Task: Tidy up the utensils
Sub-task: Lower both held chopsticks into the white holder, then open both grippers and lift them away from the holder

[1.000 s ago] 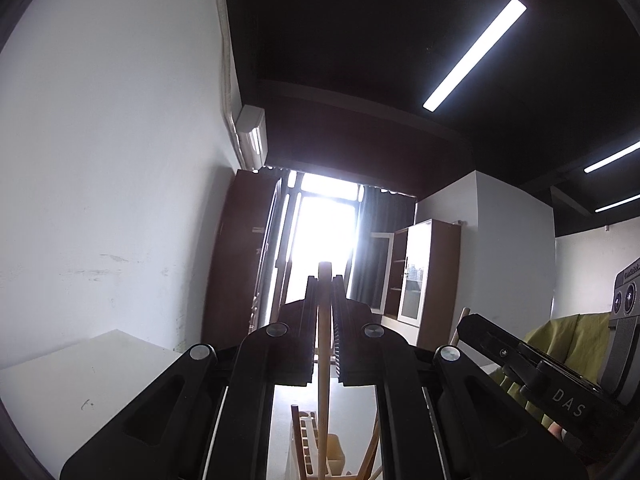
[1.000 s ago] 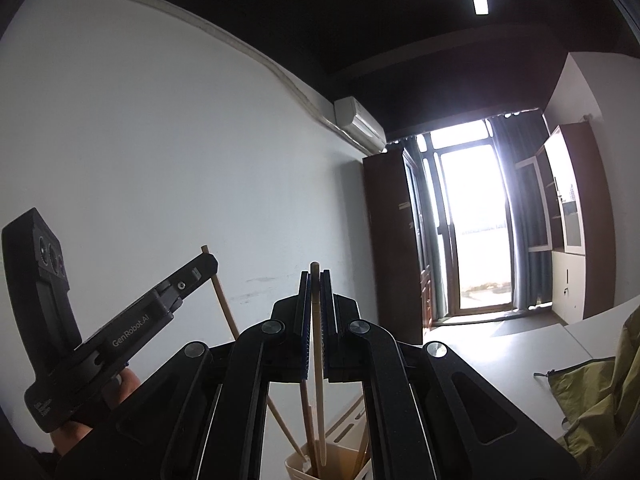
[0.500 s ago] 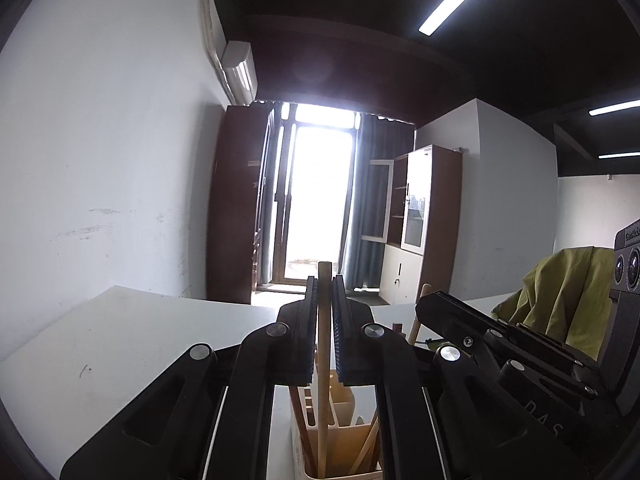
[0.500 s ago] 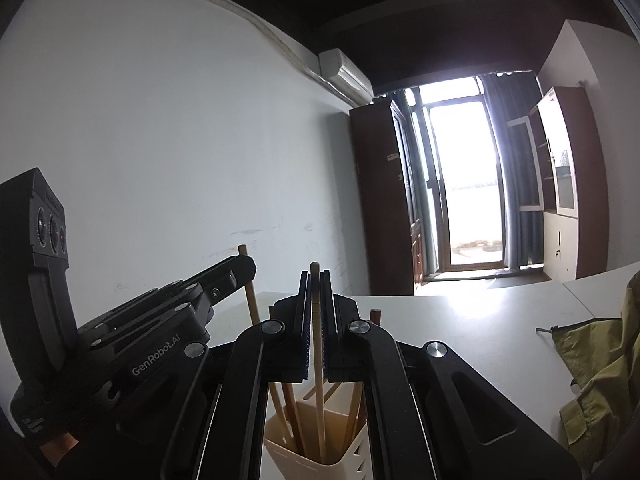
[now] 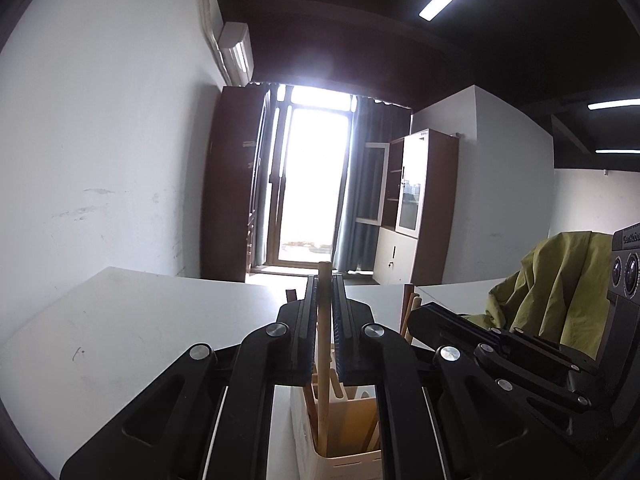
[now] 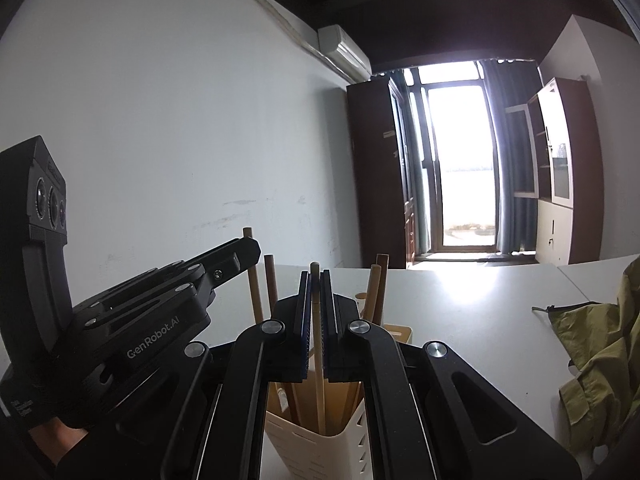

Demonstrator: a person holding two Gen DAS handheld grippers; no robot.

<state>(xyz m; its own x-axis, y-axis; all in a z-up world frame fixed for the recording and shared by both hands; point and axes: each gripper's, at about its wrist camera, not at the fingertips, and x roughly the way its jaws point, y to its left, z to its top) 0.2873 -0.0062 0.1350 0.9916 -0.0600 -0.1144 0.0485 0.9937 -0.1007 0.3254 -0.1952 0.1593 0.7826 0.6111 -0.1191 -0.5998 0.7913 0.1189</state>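
While both jaws grip pale wooden sticks (image 6: 318,360), ends sit, prob., in cream holder (image 6: 320,452).

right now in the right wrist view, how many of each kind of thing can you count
wooden sticks: 5
cream holder: 1
grippers: 2, the left gripper and the right gripper, each shut on one of the sticks
green cloth: 1
total: 9

Upright sticks (image 6: 378,288) crowding the holder (image 6: 320,446).
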